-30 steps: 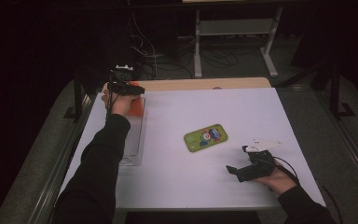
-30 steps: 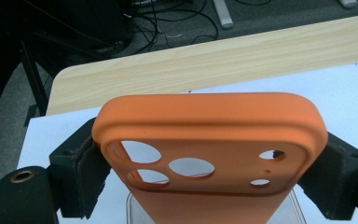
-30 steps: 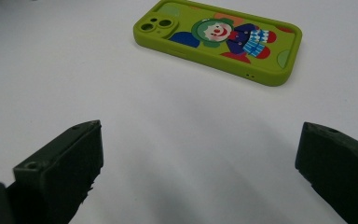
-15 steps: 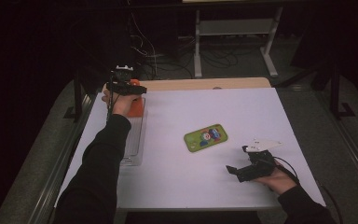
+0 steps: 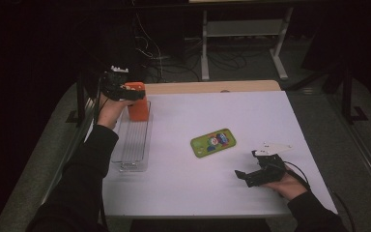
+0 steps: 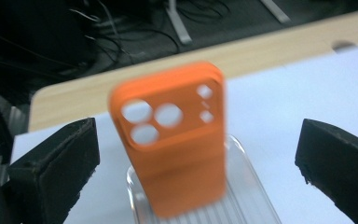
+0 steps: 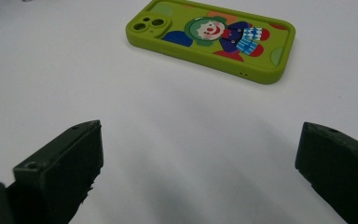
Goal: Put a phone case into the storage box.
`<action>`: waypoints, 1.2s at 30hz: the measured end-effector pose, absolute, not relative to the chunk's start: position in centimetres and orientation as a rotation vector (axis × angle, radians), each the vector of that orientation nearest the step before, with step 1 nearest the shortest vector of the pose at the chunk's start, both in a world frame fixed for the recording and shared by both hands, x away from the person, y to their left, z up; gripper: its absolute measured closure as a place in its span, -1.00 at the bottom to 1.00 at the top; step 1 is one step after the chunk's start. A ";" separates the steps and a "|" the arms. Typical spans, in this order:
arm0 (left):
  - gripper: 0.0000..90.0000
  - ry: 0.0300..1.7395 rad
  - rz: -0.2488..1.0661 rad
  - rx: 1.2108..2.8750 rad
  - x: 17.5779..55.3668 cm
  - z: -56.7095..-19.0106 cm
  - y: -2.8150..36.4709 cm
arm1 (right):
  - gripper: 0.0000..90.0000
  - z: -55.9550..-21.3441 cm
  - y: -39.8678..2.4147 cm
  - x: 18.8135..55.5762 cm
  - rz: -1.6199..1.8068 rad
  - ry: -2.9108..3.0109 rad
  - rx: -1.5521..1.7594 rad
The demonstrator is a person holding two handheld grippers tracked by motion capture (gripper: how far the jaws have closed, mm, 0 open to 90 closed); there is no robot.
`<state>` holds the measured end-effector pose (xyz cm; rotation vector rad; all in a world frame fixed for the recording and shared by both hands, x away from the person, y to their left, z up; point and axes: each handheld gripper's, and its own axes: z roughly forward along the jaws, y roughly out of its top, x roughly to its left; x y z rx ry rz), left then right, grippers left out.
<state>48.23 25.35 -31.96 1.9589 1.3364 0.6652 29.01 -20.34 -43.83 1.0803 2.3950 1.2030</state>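
While the orange phone case stands upright on its short end at the far end of the clear ribbed tray, the left tool sits just in front of it with its jaws spread wide, having just been opening, and nothing is pinched between them: in the left gripper view the case rises in the gap with open air on both sides, its camera cut-outs facing the tool. The case's long axis runs straight up, leaning slightly, so the move that counts here looks like a clean retreat of the left tool back toward the person, without a jaw clipping either long edge and tipping the case over. The tray lies lengthwise along the left edge of the white worktop, with the wooden strip just beyond its far end, so room is tight to the left and far side and free toward the middle. The green cartoon phone case lies flat near the worktop's centre, its long axis slanted, well apart from the tray. The right tool is plainly the nearer one to it: it rests low near the front right, jaws spread and empty, pointing toward that case across bare worktop, with nothing in between.
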 end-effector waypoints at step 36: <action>-1.00 0.789 0.304 2.148 37.9 -34.7 16.6 | -0.99 -43.5 -20.3 28.6 1.224 2.401 1.043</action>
